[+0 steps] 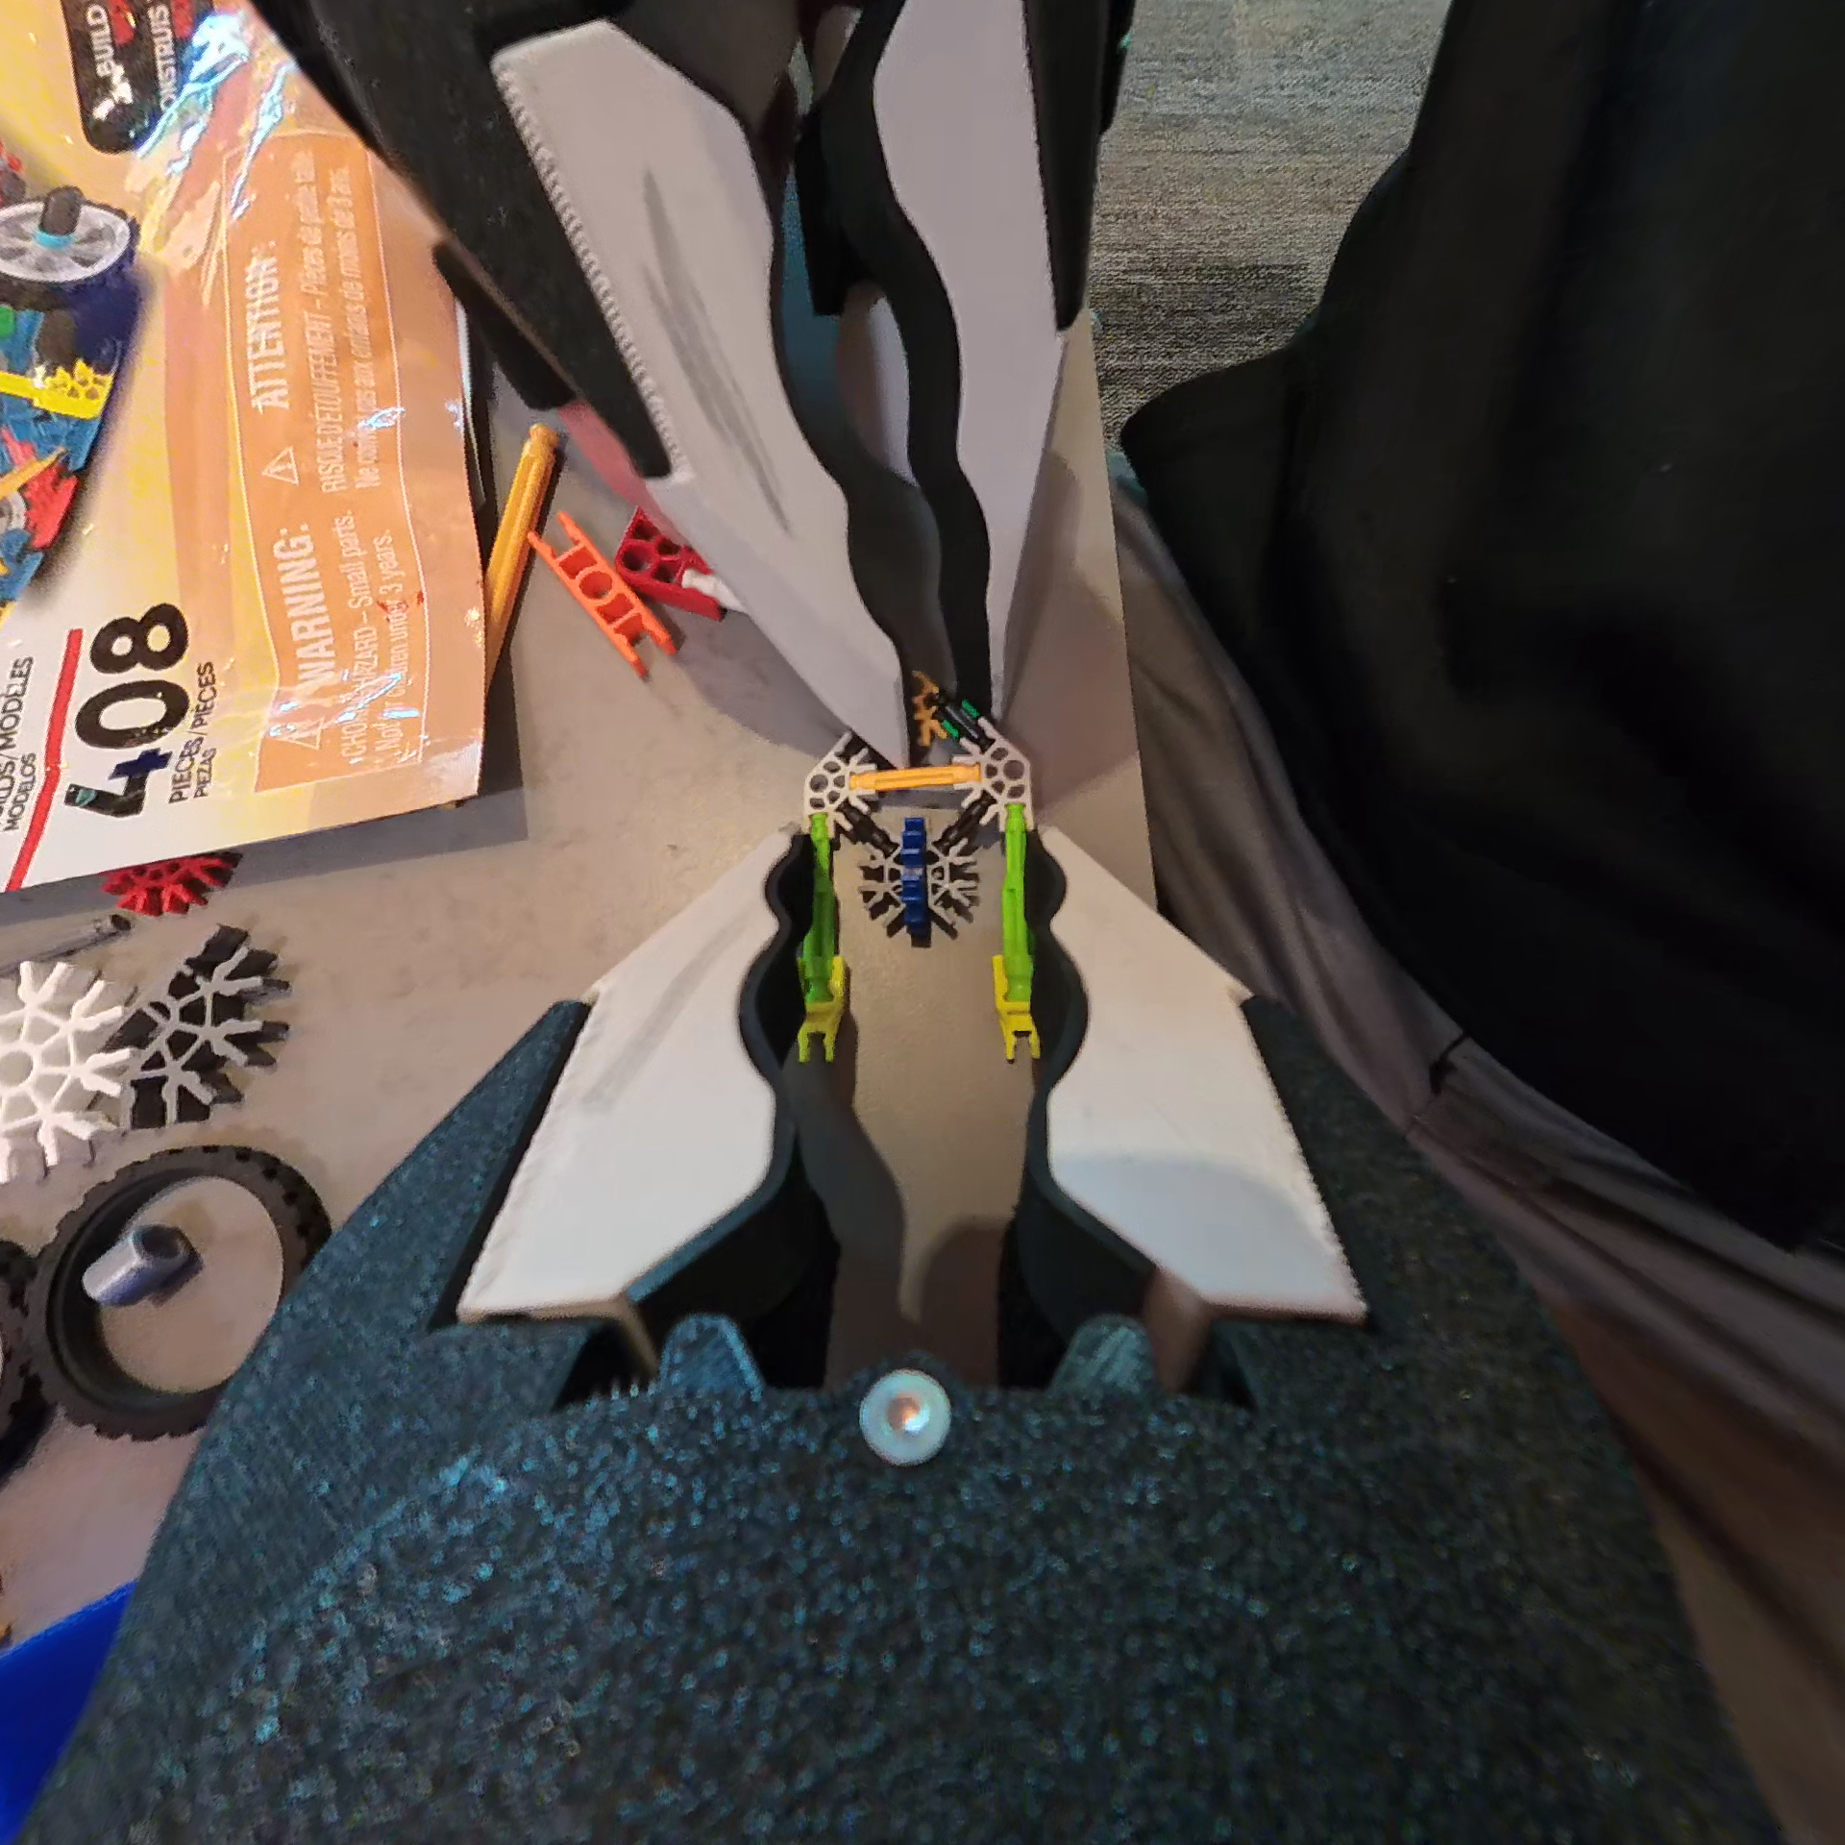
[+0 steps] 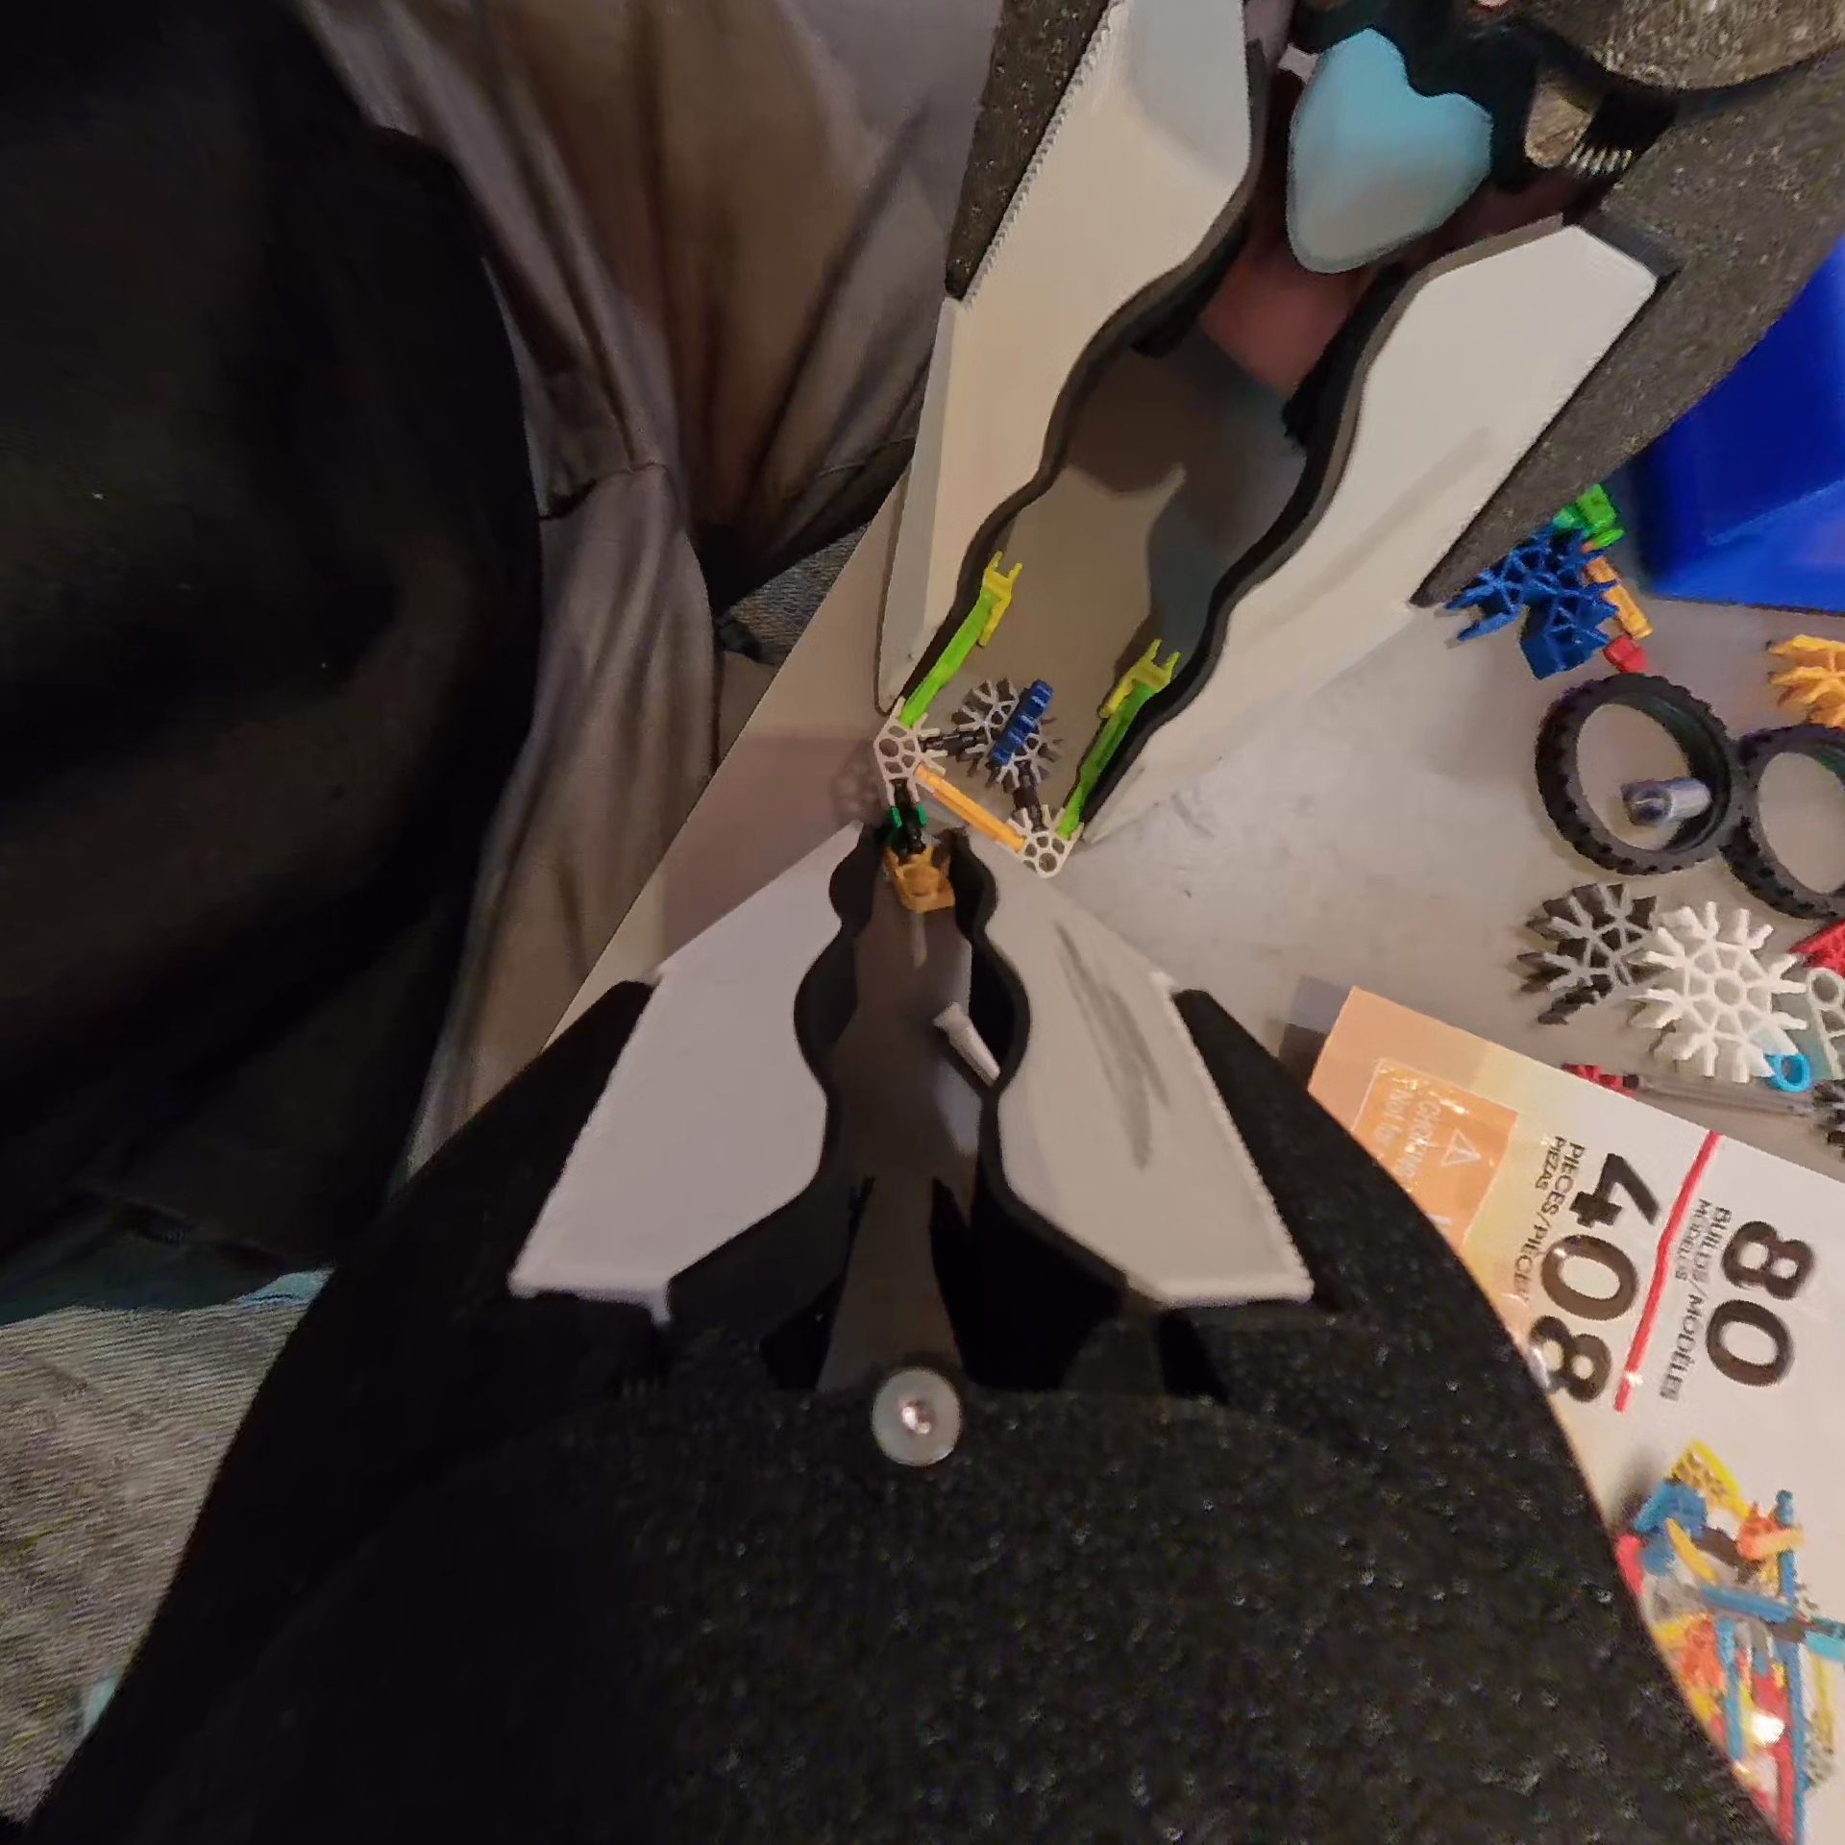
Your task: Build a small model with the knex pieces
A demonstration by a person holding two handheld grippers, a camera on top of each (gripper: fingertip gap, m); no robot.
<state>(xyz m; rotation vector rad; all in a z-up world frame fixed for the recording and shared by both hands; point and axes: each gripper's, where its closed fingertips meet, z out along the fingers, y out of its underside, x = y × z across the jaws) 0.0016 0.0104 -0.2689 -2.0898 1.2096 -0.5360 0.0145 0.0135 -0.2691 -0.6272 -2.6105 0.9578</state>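
Grippers meet tip to tip over the grey table point(image 1: 619, 779). Left gripper point(image 1: 919, 849) is spread wide and clamped on the little rod frame point(image 1: 919, 829), its fingers squeezing the two green rods from outside. Right gripper point(image 2: 914, 869) is pinched nearly together on a yellow connector point(image 2: 921, 877) stuck on the frame's corner. Loose tyres point(image 2: 1637, 769), snowflake connectors point(image 2: 1712, 988) and a printed sheet point(image 1: 250, 479) lie off to the side.
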